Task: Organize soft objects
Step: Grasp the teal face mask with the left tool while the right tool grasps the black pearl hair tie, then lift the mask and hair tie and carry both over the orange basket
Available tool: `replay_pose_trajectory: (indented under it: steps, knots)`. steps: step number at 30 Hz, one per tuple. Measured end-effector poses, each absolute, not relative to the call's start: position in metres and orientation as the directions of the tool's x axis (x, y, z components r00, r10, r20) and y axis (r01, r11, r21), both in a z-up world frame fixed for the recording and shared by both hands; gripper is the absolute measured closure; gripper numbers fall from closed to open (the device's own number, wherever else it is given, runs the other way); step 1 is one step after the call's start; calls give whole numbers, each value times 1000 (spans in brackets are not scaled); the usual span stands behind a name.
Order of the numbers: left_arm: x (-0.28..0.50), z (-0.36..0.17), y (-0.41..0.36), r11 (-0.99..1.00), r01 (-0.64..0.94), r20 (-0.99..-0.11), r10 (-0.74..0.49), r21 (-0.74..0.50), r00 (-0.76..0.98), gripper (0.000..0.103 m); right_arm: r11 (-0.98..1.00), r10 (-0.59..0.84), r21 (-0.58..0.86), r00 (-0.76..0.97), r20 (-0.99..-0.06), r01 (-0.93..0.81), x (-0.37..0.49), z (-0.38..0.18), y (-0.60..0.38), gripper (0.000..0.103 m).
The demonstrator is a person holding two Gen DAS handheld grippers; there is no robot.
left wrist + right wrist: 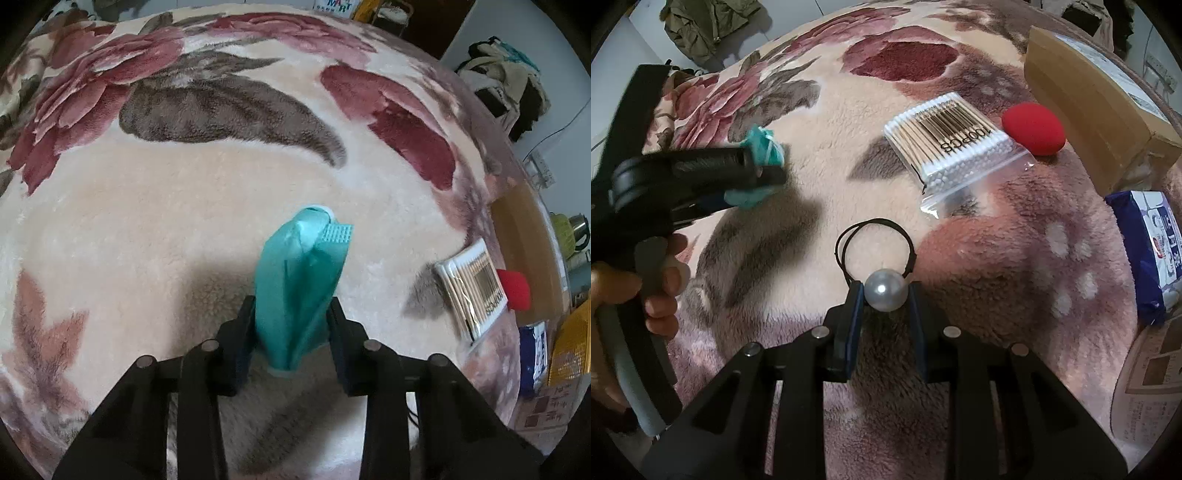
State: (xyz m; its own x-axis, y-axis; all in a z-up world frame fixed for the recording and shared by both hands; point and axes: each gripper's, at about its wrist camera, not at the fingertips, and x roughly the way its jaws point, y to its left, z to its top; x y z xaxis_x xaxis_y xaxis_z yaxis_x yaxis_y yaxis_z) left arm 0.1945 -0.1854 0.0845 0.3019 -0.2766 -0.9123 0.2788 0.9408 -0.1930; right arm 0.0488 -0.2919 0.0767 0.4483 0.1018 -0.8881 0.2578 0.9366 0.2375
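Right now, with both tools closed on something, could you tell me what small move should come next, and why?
Probably lift both tools a little. The left tool already pinches the crumpled teal cloth, and the right tool clamps the pearl bead of the black elastic hair tie, whose loop lies on the floral fleece blanket.

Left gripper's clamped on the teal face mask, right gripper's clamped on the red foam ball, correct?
Not quite. The right gripper is clamped on the pearl bead of the black hair tie, per the right wrist view; the red foam ball lies untouched. The left gripper does clamp the teal face mask.
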Motion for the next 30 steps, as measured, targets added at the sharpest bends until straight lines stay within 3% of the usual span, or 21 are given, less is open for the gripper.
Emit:
replay_pose_trajectory:
  steps: [30]
  knots:
    - [55, 122, -142, 920, 353, -929, -271, -172, 253, 73, 930, 91, 252, 495, -864, 268, -30, 122, -274, 78]
